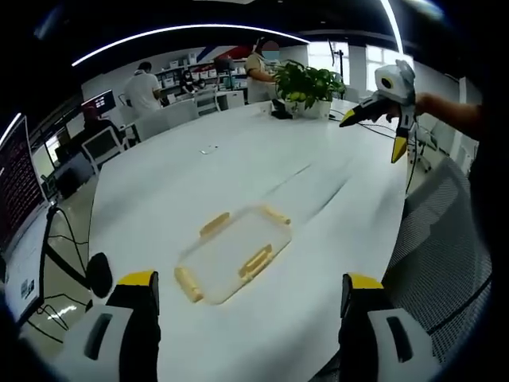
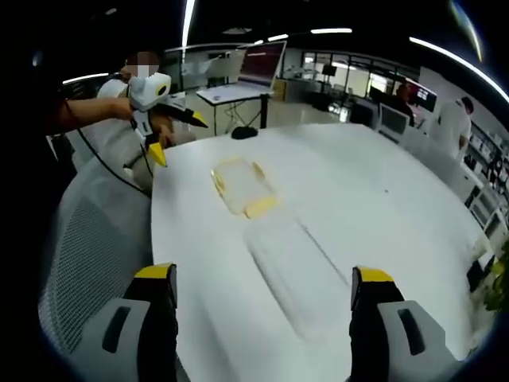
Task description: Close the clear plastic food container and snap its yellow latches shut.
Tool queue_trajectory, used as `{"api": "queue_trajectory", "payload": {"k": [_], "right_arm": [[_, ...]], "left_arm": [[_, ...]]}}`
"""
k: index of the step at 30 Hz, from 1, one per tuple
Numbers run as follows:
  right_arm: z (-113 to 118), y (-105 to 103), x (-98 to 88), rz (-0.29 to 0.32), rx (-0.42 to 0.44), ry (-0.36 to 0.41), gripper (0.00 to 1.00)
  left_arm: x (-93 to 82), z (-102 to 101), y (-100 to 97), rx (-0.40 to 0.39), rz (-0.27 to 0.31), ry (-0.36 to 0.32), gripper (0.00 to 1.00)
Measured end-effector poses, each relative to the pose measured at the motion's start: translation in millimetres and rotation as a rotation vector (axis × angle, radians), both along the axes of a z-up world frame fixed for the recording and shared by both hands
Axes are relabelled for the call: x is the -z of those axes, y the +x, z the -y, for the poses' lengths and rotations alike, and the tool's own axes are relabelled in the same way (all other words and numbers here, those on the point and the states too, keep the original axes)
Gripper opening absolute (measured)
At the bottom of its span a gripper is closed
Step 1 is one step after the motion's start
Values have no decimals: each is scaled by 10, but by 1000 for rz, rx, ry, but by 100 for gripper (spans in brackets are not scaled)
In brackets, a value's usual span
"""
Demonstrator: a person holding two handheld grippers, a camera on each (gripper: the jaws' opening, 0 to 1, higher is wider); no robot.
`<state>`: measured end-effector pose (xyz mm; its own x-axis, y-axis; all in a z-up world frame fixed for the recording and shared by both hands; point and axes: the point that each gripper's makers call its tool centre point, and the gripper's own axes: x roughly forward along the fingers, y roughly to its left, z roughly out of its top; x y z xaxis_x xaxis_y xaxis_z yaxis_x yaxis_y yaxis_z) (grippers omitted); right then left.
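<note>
White table [image 1: 238, 159] spanned open office, potted plant [image 1: 306, 86] at far edge. Clear food container [image 1: 235, 255] with yellow latches [image 1: 256, 261] lay flat on table (near edge, ahead of left gripper [image 1: 250, 290]). Left gripper jaws spread wide, grasping nothing. Right gripper [image 2: 262, 286] likewise spread, empty, raised above table well apart from container [image 2: 241, 189].

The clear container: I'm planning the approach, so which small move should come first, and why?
Probably bring the left gripper forward and down toward the clear container. It lies flat on the white table with yellow latches showing, and both the left and the right gripper hover open, away from it, touching nothing.
</note>
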<state>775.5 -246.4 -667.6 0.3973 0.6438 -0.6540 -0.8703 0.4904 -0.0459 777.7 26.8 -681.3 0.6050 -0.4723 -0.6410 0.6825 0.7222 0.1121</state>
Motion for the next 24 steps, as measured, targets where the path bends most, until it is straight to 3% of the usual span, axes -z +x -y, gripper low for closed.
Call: {"api": "queue_trajectory", "payload": {"k": [24], "right_arm": [[-239,317,-14,5,-76,-44,86]], "left_arm": [[135,-143,248,38,-34,30,90]]}}
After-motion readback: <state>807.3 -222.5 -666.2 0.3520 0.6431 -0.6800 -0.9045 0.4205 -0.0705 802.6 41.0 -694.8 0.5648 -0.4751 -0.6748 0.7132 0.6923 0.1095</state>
